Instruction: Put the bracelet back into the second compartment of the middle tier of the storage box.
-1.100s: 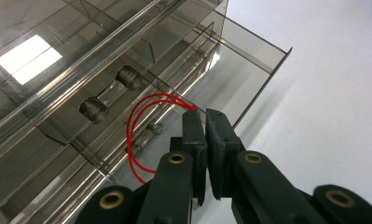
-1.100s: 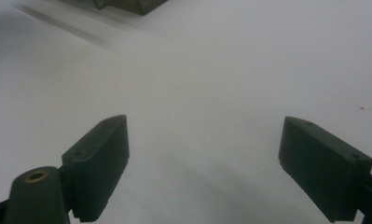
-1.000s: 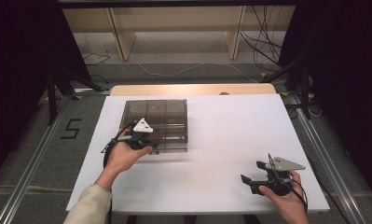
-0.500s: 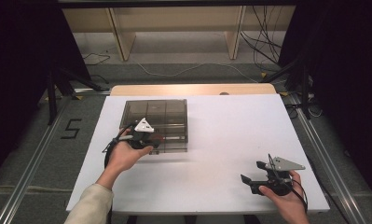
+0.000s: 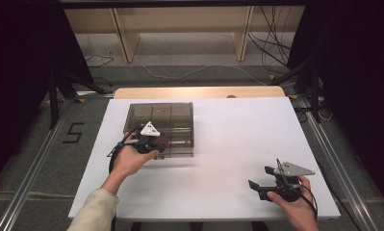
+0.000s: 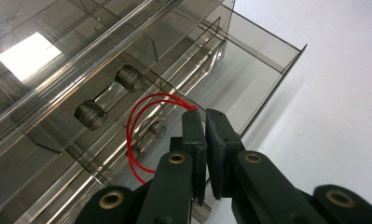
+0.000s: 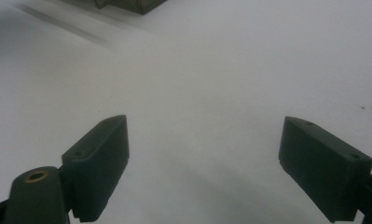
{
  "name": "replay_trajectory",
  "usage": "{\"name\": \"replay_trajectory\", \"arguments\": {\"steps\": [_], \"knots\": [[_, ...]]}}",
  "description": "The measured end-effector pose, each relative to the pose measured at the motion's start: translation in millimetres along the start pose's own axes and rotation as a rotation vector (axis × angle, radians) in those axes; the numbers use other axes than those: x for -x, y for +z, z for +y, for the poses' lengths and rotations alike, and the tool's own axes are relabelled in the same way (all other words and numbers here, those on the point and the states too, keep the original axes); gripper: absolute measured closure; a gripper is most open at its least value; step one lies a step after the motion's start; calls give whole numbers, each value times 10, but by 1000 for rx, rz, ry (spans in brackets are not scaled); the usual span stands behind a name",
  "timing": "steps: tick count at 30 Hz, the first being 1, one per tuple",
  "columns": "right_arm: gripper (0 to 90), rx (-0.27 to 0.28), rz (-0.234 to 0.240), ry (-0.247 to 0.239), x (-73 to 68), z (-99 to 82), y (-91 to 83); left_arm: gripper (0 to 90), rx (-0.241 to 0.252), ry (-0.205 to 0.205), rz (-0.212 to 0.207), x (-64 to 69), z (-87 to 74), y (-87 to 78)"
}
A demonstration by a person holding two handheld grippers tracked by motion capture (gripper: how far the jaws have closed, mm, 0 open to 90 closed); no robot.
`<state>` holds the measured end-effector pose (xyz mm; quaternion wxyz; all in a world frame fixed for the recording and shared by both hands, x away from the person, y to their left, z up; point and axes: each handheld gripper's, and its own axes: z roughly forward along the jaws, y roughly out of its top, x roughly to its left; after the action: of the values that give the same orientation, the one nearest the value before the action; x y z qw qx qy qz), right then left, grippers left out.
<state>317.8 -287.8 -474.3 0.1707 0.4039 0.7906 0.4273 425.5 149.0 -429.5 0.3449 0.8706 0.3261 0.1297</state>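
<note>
A white table (image 5: 218, 144) stands before a bare wooden shelf frame (image 5: 180, 29), with dark curtains to either side. On the table's left half sits a smoky clear plastic drawer box (image 5: 172, 118), one drawer (image 6: 249, 70) pulled out toward the person. At the box's near edge, the left gripper (image 6: 201, 122) has its jaws closed on a red wire loop (image 6: 139, 126), which hangs over the open drawer, the pads pinching its end. Well to the right of the box, near the table's front edge, the right gripper (image 7: 204, 163) rests low over bare table, jaws spread wide with nothing between them.
</note>
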Motion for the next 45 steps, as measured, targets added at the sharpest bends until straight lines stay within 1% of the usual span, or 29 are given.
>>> {"name": "replay_trajectory", "arguments": {"steps": [21,45], "knots": [[170,-5,3,-3,-1,-1,5,866,-14,5,4,-24,-16,79],[170,-9,3,-3,-1,-1,6,846,-24,-15,12,-66,-39,150]]}}
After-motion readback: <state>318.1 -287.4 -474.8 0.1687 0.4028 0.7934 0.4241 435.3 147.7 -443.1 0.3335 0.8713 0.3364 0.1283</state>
